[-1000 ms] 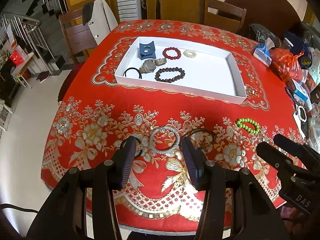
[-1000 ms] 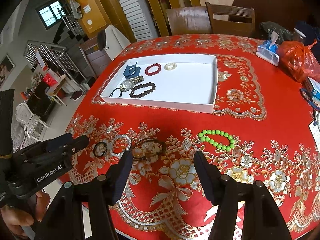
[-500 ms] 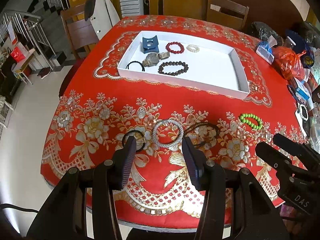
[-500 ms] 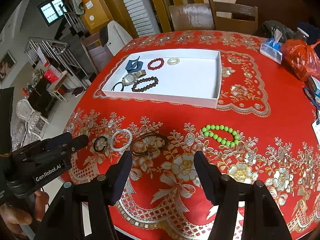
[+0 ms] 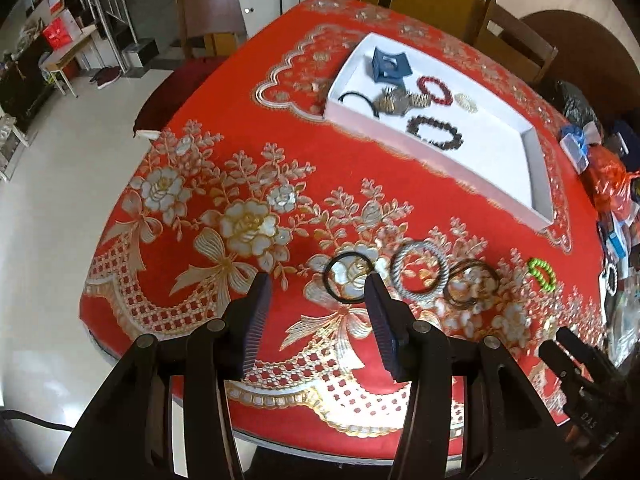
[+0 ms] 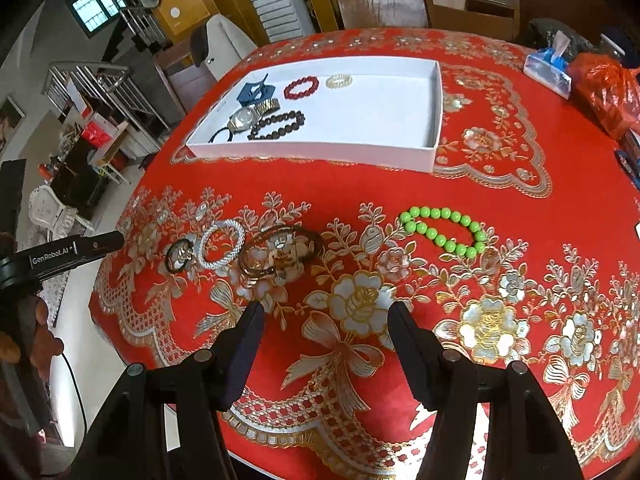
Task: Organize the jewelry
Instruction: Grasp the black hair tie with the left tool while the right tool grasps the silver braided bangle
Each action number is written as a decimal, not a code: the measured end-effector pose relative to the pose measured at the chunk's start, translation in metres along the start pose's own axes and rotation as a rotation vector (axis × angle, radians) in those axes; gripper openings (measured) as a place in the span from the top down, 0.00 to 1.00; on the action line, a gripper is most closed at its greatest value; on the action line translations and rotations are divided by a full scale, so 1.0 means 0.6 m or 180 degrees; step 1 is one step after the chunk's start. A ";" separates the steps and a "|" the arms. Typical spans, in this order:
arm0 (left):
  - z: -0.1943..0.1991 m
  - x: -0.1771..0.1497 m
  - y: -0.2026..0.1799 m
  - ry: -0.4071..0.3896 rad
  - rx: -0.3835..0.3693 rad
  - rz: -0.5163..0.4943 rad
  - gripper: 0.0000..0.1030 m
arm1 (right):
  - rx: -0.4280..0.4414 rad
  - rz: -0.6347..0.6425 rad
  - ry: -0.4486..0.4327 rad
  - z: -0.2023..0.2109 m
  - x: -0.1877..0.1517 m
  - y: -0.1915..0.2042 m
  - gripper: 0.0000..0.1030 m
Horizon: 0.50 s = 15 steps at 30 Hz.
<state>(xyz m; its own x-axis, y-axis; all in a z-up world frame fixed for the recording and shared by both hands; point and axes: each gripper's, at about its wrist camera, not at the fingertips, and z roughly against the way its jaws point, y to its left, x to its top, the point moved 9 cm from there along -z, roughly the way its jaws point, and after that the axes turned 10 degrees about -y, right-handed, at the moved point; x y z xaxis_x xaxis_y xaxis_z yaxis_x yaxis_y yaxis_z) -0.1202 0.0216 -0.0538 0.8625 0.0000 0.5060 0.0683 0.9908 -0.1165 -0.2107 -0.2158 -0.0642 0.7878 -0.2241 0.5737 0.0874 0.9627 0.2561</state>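
Note:
On the red flowered tablecloth lie a black ring (image 5: 347, 278), a silver twisted bangle (image 5: 420, 276), brown bangles (image 5: 472, 285) and a green bead bracelet (image 5: 542, 274) in a row. My left gripper (image 5: 316, 284) is open and empty, its right finger beside the black ring. My right gripper (image 6: 326, 312) is open and empty above the cloth, nearer than the brown bangles (image 6: 280, 254) and the green bead bracelet (image 6: 444, 228). The white tray (image 6: 312, 152) behind holds a blue clip, a watch, a black hair tie and bead bracelets.
Chairs stand around the far side of the table. A tissue pack (image 6: 548, 66), an orange bag (image 6: 604, 88) and other clutter fill the right edge. The table's near edge drops to the floor on the left. A hand (image 6: 36, 332) holds the left gripper's handle.
The left gripper has swung left, rolled and dropped closer to the cloth, bringing the black ring beside its right finger. The right gripper has sunk a little toward the table.

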 end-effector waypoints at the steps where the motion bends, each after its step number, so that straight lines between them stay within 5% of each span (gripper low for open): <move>1: -0.006 -0.004 0.001 0.0030 -0.0019 0.0010 0.54 | 0.0022 0.0009 0.0005 -0.003 -0.001 0.003 0.40; 4: -0.030 -0.021 -0.009 0.0135 -0.0136 -0.0031 0.54 | 0.0074 0.0073 0.0024 -0.012 -0.003 0.017 0.40; 9: -0.066 -0.039 -0.012 0.0199 0.0021 -0.0339 0.54 | 0.0140 0.0181 0.0068 -0.027 0.000 0.041 0.40; 15: -0.085 -0.024 0.005 0.0123 0.0035 -0.0259 0.54 | 0.0177 0.0220 0.0121 -0.046 0.011 0.058 0.40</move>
<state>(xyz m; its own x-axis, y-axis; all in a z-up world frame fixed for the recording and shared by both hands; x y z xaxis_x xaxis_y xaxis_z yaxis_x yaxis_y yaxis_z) -0.1068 0.0176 -0.1049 0.8730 -0.0856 0.4801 0.1338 0.9888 -0.0670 -0.1857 -0.1794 -0.0729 0.8135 -0.1505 0.5617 -0.0012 0.9655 0.2604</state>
